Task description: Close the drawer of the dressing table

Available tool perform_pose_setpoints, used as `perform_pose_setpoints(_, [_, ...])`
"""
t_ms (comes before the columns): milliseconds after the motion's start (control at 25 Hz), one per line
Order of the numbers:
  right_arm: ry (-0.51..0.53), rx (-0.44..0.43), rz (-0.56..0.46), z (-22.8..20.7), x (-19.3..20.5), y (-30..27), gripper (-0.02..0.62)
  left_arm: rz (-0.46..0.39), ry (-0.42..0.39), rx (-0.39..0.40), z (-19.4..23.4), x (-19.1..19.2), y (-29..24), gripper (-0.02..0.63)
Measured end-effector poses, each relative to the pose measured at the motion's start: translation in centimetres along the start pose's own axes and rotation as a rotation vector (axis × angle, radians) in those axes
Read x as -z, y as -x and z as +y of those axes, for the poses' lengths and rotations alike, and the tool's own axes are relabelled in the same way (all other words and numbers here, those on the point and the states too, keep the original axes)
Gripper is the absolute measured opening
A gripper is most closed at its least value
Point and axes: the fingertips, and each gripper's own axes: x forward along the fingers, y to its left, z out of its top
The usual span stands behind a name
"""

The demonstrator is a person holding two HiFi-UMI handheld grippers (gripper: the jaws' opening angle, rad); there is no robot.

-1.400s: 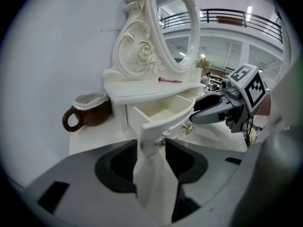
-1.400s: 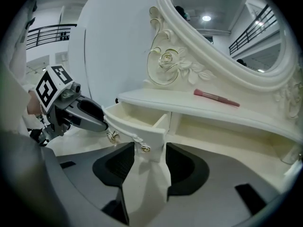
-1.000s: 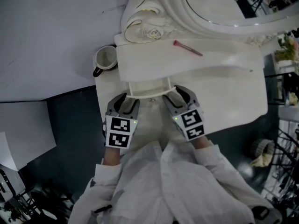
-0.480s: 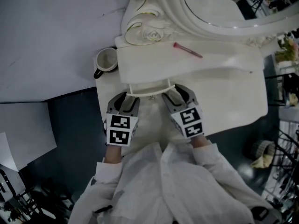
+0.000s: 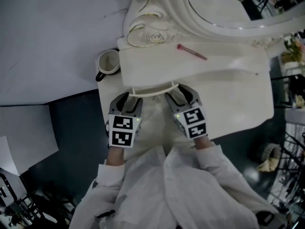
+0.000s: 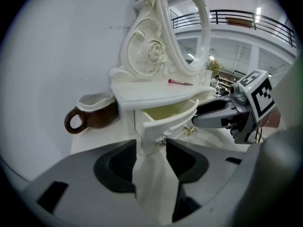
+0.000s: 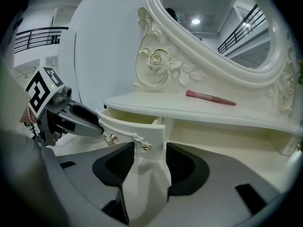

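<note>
Cream-white and carved, the dressing table (image 5: 224, 75) stands on the desk (image 5: 114, 92), with a brown mug (image 5: 108, 61) at its left. The left hand-held gripper (image 5: 127, 101) has its jaws apart, and the left front corner of the drawer (image 5: 153, 90) sits at the mouth of that gap, not clamped. The drawer stands partly out toward the near side. Its front runs left to right, and its travel runs near to far, into the table. The right hand-held gripper (image 5: 181, 97) is likewise open at the right front corner. Both look equally near, one at each end, with the drawer directly beyond them. An even push away from the person would likely seat it without skewing.
</note>
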Motion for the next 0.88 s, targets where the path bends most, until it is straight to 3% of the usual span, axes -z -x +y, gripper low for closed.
perform_pose_setpoints(880, [-0.01,0.005,-0.004,-0.7,-0.4,-1.2,0.189,-0.006,0.015,-0.013,1.4,-0.9,-0.8,0.183])
